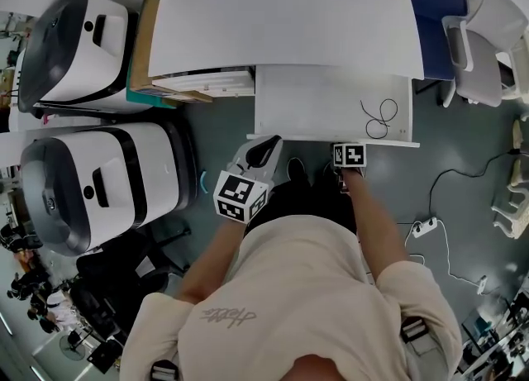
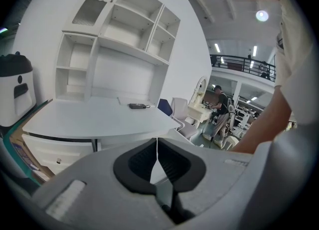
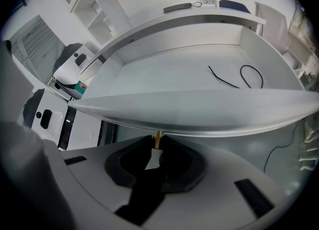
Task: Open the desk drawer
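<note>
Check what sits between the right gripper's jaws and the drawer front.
A small brass-coloured knob on the drawer front; the right gripper is shut on it. Seen in the right gripper view.

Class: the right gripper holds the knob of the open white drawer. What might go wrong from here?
1. The right gripper pinches only the small brass knob; a skewed pull may slip off.
2. The white desk drawer is already far out; pulling further might drop it and spill the loose black cable.
</note>
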A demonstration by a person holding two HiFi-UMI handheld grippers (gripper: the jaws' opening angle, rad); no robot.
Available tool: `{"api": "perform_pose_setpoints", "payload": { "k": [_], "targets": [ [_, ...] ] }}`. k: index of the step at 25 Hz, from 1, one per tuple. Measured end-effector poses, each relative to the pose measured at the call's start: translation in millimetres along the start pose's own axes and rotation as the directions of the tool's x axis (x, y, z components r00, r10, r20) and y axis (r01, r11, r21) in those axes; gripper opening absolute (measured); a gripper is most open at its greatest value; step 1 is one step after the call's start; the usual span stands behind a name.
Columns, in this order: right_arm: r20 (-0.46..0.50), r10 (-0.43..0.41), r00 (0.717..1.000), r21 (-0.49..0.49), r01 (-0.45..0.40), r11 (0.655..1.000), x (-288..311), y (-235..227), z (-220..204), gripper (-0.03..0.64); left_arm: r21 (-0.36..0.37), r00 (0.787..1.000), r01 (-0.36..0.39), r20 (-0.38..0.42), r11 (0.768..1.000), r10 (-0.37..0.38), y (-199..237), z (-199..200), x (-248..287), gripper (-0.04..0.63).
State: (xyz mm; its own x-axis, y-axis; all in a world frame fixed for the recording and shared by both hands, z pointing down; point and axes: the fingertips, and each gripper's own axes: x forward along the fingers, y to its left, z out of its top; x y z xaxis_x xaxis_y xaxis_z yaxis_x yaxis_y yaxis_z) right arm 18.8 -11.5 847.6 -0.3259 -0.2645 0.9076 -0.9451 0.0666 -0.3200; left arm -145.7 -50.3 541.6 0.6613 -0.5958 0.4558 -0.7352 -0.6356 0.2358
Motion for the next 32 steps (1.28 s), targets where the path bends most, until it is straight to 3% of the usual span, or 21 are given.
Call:
{"api": "perform_pose_setpoints", "payload": {
  "k": [6,12,16,20,23,25,29,32],
  "targets": [
    [0.021,-0.059,0.998,-0.012,0.060,0.998,-22.0,7.0,-4.9,0.066,-0.009,0.999,-0.030,0.012,1.000,0.030,-0.5,-3.3,-11.2,0.018],
    [0.133,0.033,0.991,-0.092,-0.020,0.996,-78.4,19.4,8.5,0.066,-0.021,0.998,-0.030,0.047,0.999,0.031,-7.6,2.1,-16.9,0.018],
    [0.208,0.144,0.967,-0.182,-0.107,0.977,-124.3,30.4,25.0,0.064,-0.015,0.998,-0.030,0.062,0.999,0.030,-9.1,7.0,-11.3,0.018],
    [0.269,0.233,0.934,-0.230,-0.173,0.958,-174.1,39.2,37.2,0.061,-0.006,0.996,-0.034,0.080,0.999,0.034,-13.8,15.5,-8.1,0.017],
    [0.338,0.287,0.896,-0.207,-0.227,0.952,-209.2,47.5,47.5,0.005,-0.024,0.994,-0.033,0.102,0.999,0.036,-17.5,27.1,-9.9,0.018],
    [0.383,0.310,0.870,-0.204,-0.248,0.947,-231.8,53.7,55.9,0.003,-0.025,0.991,-0.034,0.126,0.999,0.036,-20.9,38.9,-13.3,0.018],
    [0.469,0.345,0.813,-0.262,-0.245,0.933,-276.6,69.9,80.6,0.003,-0.005,0.986,-0.033,0.165,0.999,0.033,-27.0,60.0,-21.0,0.018],
    [0.554,0.363,0.750,-0.324,-0.208,0.923,-316.2,78.8,105.0,0.003,-0.024,0.981,-0.001,0.194,1.000,0.005,-31.6,76.2,-21.6,0.018]
  ]
}}
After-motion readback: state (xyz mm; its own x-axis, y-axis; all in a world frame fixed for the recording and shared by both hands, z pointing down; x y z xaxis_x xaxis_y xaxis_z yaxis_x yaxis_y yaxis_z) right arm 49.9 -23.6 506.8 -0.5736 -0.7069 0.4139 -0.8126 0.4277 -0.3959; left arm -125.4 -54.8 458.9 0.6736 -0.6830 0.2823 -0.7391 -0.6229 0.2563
